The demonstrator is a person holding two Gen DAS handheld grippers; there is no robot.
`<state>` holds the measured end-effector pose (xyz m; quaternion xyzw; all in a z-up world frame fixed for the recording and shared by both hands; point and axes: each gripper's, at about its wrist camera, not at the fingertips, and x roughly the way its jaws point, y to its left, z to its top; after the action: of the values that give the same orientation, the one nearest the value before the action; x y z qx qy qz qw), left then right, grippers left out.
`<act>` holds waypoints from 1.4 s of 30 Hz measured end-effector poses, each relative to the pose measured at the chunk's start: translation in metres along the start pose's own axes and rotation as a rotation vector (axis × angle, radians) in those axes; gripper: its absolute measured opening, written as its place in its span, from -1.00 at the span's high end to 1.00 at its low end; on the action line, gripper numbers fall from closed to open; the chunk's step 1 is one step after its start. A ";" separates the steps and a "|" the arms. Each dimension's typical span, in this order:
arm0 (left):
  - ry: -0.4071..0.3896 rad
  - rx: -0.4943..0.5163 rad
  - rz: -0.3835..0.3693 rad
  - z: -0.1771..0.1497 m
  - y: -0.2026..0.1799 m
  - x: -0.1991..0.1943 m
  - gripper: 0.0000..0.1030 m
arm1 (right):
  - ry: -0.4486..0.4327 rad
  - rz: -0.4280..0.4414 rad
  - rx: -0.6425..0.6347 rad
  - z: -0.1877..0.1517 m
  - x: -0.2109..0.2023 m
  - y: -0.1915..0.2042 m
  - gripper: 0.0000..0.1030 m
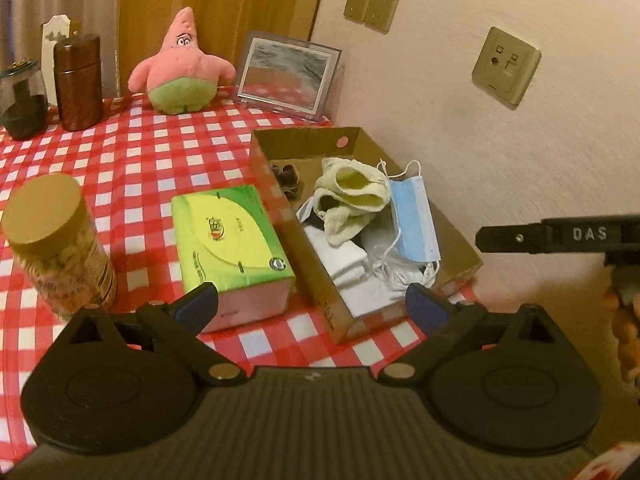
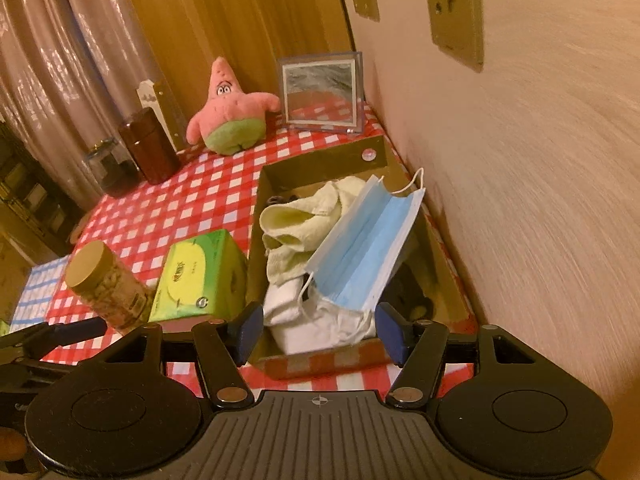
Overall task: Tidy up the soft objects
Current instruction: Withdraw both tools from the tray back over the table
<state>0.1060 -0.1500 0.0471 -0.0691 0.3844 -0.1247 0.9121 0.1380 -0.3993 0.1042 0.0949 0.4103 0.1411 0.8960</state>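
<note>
An open cardboard box (image 1: 348,140) (image 2: 320,164) stands on the checked tablecloth against the wall. In it lie a pale yellow-green cloth (image 1: 352,188) (image 2: 296,220), white fabric (image 1: 348,264) (image 2: 316,328) and a blue face mask (image 1: 412,216) (image 2: 368,240) leaning over the pile. A pink star plush (image 1: 182,68) (image 2: 230,112) sits at the table's back. My left gripper (image 1: 312,306) hangs open and empty before the box's near corner. My right gripper (image 2: 319,330) is open above the box's near end, holding nothing. One of its fingers (image 1: 516,237) shows at the right of the left wrist view.
A green tissue box (image 1: 228,236) (image 2: 196,272) lies just left of the cardboard box, a lidded snack jar (image 1: 60,248) (image 2: 108,284) further left. A brown canister (image 1: 78,80), a glass jar (image 1: 22,100) and a picture frame (image 1: 288,74) stand at the back. The wall runs close on the right.
</note>
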 end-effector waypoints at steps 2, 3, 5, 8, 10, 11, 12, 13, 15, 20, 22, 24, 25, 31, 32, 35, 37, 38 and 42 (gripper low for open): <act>-0.001 -0.014 0.002 -0.004 -0.002 -0.006 -0.94 | -0.013 -0.005 -0.001 -0.008 -0.008 0.003 -0.21; -0.003 -0.018 0.007 -0.005 -0.004 -0.009 -0.94 | -0.021 -0.004 -0.001 -0.012 -0.012 0.004 -0.22; -0.010 -0.023 0.017 -0.008 -0.008 -0.016 -0.95 | -0.033 -0.008 0.011 -0.020 -0.018 0.004 -0.23; -0.017 -0.022 0.032 -0.012 -0.013 -0.024 -0.95 | -0.037 -0.019 0.004 -0.029 -0.025 0.007 -0.26; -0.020 -0.022 0.037 -0.015 -0.015 -0.029 -0.95 | -0.039 -0.026 -0.002 -0.035 -0.029 0.009 -0.32; -0.020 -0.025 0.042 -0.016 -0.016 -0.031 -0.95 | -0.042 -0.027 0.000 -0.037 -0.032 0.008 -0.37; -0.021 -0.026 0.046 -0.017 -0.017 -0.033 -0.95 | -0.049 -0.029 0.005 -0.040 -0.035 0.008 -0.39; -0.024 -0.026 0.048 -0.018 -0.017 -0.035 -0.95 | -0.056 -0.032 0.009 -0.042 -0.037 0.008 -0.42; -0.025 -0.026 0.059 -0.020 -0.017 -0.037 -0.95 | -0.067 -0.036 0.020 -0.047 -0.042 0.007 -0.45; -0.035 -0.018 0.076 -0.029 -0.018 -0.043 -0.94 | -0.063 -0.048 0.006 -0.062 -0.045 0.008 -0.49; -0.032 -0.022 0.073 -0.033 -0.018 -0.044 -0.94 | -0.054 -0.060 0.014 -0.068 -0.045 0.008 -0.49; -0.025 -0.017 0.081 -0.038 -0.018 -0.047 -0.94 | -0.053 -0.062 0.016 -0.072 -0.048 0.011 -0.49; -0.026 -0.013 0.086 -0.041 -0.018 -0.049 -0.94 | -0.057 -0.059 0.014 -0.075 -0.050 0.014 -0.49; -0.012 -0.028 0.099 -0.062 -0.014 -0.062 -0.96 | -0.072 -0.081 -0.021 -0.089 -0.060 0.028 -0.50; -0.015 -0.024 0.106 -0.065 -0.013 -0.065 -0.97 | -0.070 -0.085 -0.025 -0.091 -0.060 0.030 -0.50; -0.026 -0.026 0.125 -0.074 -0.011 -0.075 -1.00 | -0.067 -0.088 -0.035 -0.098 -0.062 0.035 -0.51; -0.028 -0.040 0.128 -0.077 -0.008 -0.080 -1.00 | -0.060 -0.088 -0.038 -0.103 -0.064 0.038 -0.51; -0.030 -0.045 0.132 -0.078 -0.006 -0.084 -1.00 | -0.055 -0.085 -0.038 -0.105 -0.064 0.039 -0.51; -0.043 -0.049 0.148 -0.083 -0.004 -0.093 -1.00 | -0.056 -0.089 -0.047 -0.113 -0.071 0.046 -0.51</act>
<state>-0.0171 -0.1300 0.0535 -0.0656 0.3715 -0.0457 0.9250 -0.0007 -0.3733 0.0952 0.0594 0.3852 0.1082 0.9145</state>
